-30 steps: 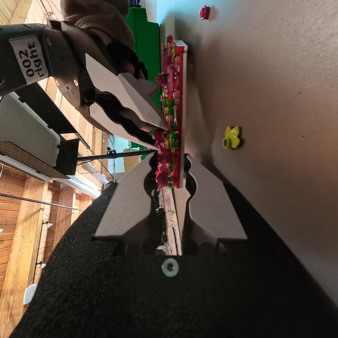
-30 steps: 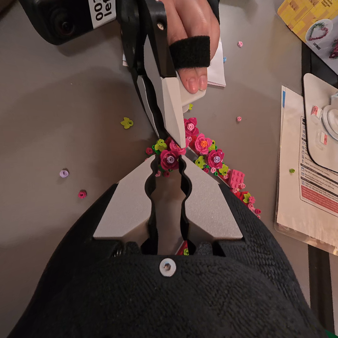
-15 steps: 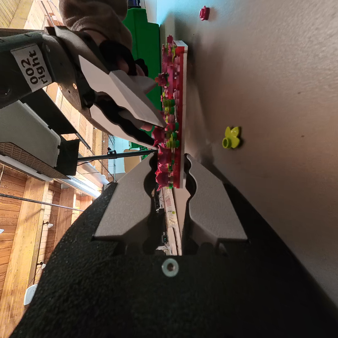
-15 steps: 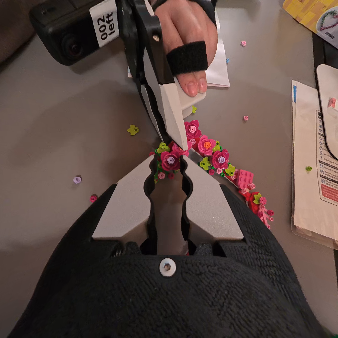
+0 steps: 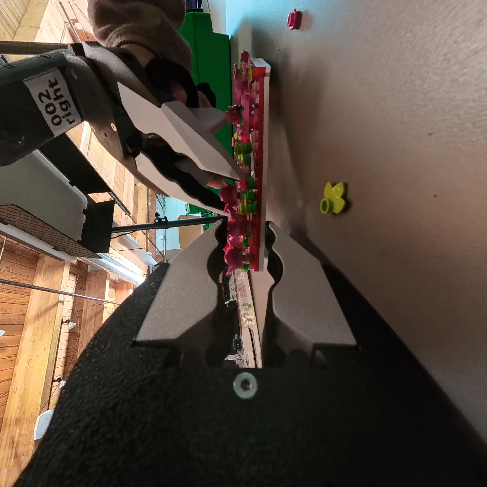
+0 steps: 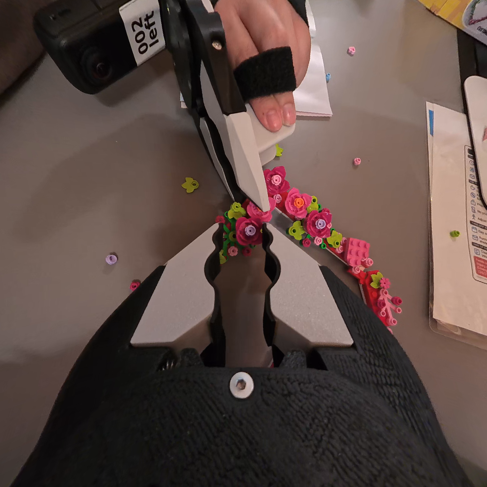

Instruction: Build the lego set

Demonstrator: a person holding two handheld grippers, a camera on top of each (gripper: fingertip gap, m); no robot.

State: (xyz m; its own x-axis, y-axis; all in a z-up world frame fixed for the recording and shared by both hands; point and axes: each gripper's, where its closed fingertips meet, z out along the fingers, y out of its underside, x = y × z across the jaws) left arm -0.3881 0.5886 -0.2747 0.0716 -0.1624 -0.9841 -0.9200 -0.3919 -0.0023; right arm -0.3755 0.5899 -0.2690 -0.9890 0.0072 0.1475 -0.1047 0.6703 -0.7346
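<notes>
The lego build (image 6: 297, 203) is a curved red frame covered in pink flowers and lime leaves, lying on the grey table (image 6: 79, 158). In the left wrist view it is edge-on (image 5: 259, 184). My left gripper (image 5: 245, 226) is shut on the near end of the build; it also shows in the right wrist view (image 6: 250, 203). My right gripper (image 6: 241, 228) has its tips closed around a dark pink flower with a lilac centre (image 6: 249, 232) on the build. In the left wrist view, the right gripper (image 5: 232, 193) comes down onto the flowers at a slant.
Loose pieces lie around: a lime leaf (image 6: 190, 184) (image 5: 333, 201), a lilac stud (image 6: 111, 259), a dark pink stud (image 6: 134, 285) (image 5: 294, 19), small pink studs (image 6: 356, 161). An instruction sheet (image 6: 453, 237) lies at the right, a white pad (image 6: 313, 89) behind the left gripper. My two grippers' fingertips are within a few centimetres of each other. Between my right fingertips and the lime leaf (image 6: 190, 184) there is roughly 6 cm.
The right gripper has tilted back while its tips stay at the flower, so more of the build shows in its view. The left gripper has not moved.
</notes>
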